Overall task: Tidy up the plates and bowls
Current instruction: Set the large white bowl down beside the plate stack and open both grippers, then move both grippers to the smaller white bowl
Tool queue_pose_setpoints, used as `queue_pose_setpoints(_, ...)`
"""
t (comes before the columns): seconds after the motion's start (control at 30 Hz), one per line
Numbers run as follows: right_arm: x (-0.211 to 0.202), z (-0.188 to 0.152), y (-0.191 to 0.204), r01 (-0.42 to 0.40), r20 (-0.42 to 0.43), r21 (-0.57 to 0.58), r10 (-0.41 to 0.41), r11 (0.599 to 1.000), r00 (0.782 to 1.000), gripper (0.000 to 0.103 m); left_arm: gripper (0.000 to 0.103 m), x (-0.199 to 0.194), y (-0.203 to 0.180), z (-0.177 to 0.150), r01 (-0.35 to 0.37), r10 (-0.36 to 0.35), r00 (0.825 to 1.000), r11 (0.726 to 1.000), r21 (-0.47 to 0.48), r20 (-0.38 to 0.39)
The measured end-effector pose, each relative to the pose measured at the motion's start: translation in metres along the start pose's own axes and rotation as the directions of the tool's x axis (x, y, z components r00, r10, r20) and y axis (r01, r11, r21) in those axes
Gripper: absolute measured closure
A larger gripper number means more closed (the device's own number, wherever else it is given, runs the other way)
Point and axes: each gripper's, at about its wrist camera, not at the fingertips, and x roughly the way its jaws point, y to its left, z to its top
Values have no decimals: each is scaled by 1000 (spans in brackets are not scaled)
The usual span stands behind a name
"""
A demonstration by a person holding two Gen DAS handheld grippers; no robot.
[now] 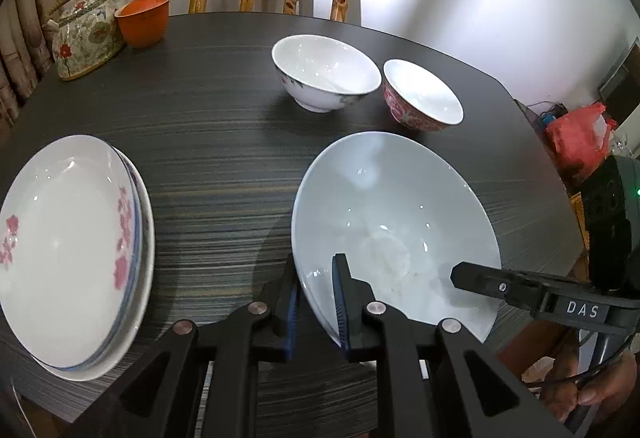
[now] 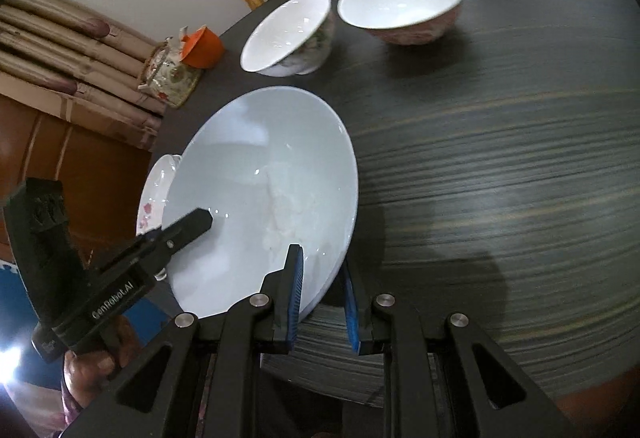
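So far two flowered plates (image 1: 72, 250) sit stacked, while both grippers, left (image 1: 316, 302) and right (image 2: 320, 294), clamp the pale-blue plate's (image 1: 392, 206) rim, and two bowls, white (image 1: 324, 72) and pink-patterned (image 1: 420, 96), remain unstacked.

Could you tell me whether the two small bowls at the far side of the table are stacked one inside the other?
No, the white porcelain bowl and the pink-patterned bowl stand side by side on the dark wood-grain table.

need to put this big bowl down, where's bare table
Bare table runs between the plate stack and the pale blue bowl, back to the teapot. In the right wrist view, a wide bare patch lies right of that bowl. Crowded near the white bowl and pink bowl.
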Motion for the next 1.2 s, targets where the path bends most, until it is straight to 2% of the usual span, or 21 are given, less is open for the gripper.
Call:
queue_pose_setpoints(0.3,1,-9,-20,-11,8,26,11,1000,1000,84,88,8,-2,-15,-14,14,999,1000,15,29)
queue_pose_setpoints(0.4,-4,-10,-20,-8,33,13,8,1000,999,83,87,-2,-1,-16,-25,24,998,1000,11,66)
queue_pose_setpoints(0.43,-8,-9,-20,-6,45,10,6,1000,999,82,85,-8,-1,-16,-30,28,996,999,14,84)
queue_pose_setpoints(0.5,-15,-8,-21,-18,63,18,17,1000,998,80,68,-17,-2,-16,-51,49,993,999,17,108)
queue_pose_setpoints(0.6,-30,-7,-23,-34,111,27,31,999,993,75,64,-30,-1,-15,-56,53,990,998,16,130)
queue_pose_setpoints(0.7,-45,-6,-25,-67,156,40,60,997,986,75,56,-39,2,-14,-44,44,992,999,-6,120)
queue_pose_setpoints(0.8,-59,-9,-29,-98,194,49,87,994,977,74,54,-46,3,-16,-35,38,993,999,-29,114)
queue_pose_setpoints(0.9,-69,-15,-31,-117,225,50,103,992,969,72,45,-54,-1,-17,-61,66,992,997,-42,112)
queue_pose_setpoints(1.0,-78,-23,-27,-79,260,13,72,997,963,69,40,-65,-10,-17,-104,107,986,994,-33,131)
queue_pose_setpoints(1.1,-88,-30,-24,-25,316,-16,29,1000,948,58,40,-76,-20,-16,-155,156,977,988,-14,148)
queue_pose_setpoints(1.17,-97,-35,-21,4,370,-26,6,1000,929,32,40,-85,-28,-19,-165,156,966,986,30,206)
queue_pose_setpoints(1.2,-101,-37,-21,13,391,-25,-2,1000,920,29,40,-90,-31,-20,-167,151,961,985,49,233)
